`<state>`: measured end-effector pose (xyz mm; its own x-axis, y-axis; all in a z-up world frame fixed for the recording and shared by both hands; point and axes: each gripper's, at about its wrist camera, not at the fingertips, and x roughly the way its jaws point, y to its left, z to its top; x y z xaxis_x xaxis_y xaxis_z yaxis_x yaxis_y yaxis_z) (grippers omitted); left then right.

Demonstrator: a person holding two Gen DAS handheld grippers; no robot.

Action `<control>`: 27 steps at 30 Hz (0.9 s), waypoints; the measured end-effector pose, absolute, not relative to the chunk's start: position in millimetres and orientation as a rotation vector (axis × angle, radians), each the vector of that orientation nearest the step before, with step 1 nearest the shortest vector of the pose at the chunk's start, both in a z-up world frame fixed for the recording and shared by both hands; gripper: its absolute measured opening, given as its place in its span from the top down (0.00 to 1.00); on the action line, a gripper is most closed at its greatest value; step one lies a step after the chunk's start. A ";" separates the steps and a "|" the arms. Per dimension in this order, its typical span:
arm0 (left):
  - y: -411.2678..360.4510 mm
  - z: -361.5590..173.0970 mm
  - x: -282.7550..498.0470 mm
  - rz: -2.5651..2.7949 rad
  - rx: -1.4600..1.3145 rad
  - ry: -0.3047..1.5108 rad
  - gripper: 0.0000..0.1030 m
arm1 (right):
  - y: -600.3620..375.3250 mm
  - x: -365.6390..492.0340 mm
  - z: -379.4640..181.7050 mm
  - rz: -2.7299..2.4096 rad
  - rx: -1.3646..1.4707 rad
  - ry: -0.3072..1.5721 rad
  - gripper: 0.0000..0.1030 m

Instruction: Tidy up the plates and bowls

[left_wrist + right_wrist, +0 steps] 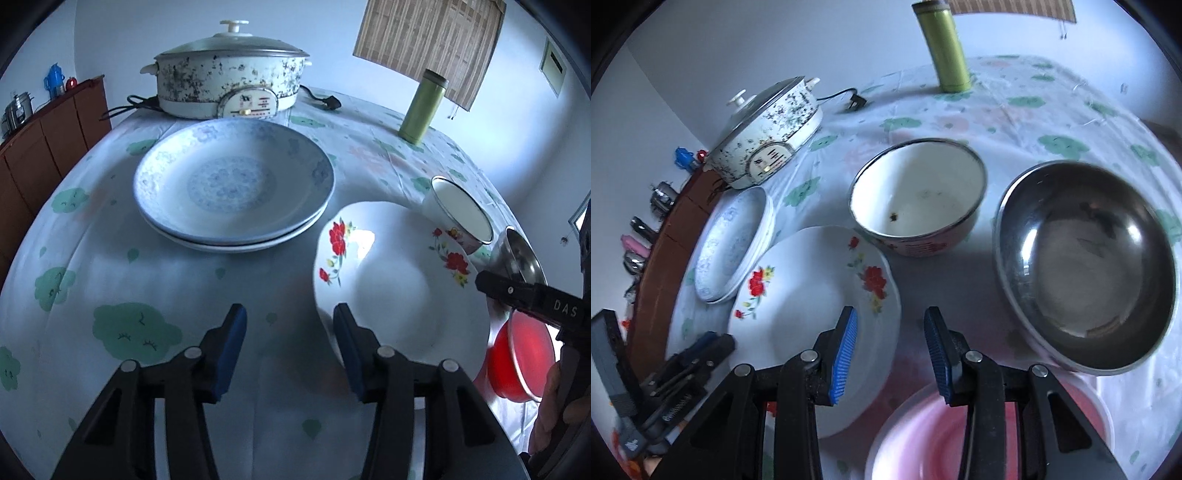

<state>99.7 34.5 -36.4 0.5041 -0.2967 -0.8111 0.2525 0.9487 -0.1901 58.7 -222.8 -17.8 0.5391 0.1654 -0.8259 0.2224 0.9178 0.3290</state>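
My left gripper (pixel 290 321) stands open low over the tablecloth. Its right finger (pixel 345 332) is at the near left rim of a white plate with red flowers (pixel 391 280), and no pad presses on it. Two stacked blue-patterned plates (pixel 232 184) lie farther back. My right gripper (pixel 890 321) is open and empty, its left finger (pixel 846 343) over the flowered plate's (pixel 812 302) right edge. Ahead of it are a white enamel bowl (pixel 919 195) and a steel bowl (pixel 1086 266). A red bowl (pixel 923 443) lies below it.
An electric pot with a lid (pixel 229 74) and its cord stand at the table's back. A green flask (pixel 424 107) is upright at the back right. A brown cabinet (pixel 44 147) with small items runs along the left wall. The tablecloth (pixel 110 280) is flowered.
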 end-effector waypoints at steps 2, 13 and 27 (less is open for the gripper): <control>40.1 -32.9 99.1 -0.325 -0.077 0.985 0.57 | -220.3 62.0 -18.6 -0.022 0.416 1.029 0.60; 41.0 -35.1 101.3 -0.310 -0.111 1.020 0.58 | -209.9 73.4 -25.3 0.008 0.403 1.093 0.61; 41.7 -33.4 94.4 -0.315 -0.111 1.023 0.61 | -215.3 48.6 -27.6 0.103 0.451 1.137 0.61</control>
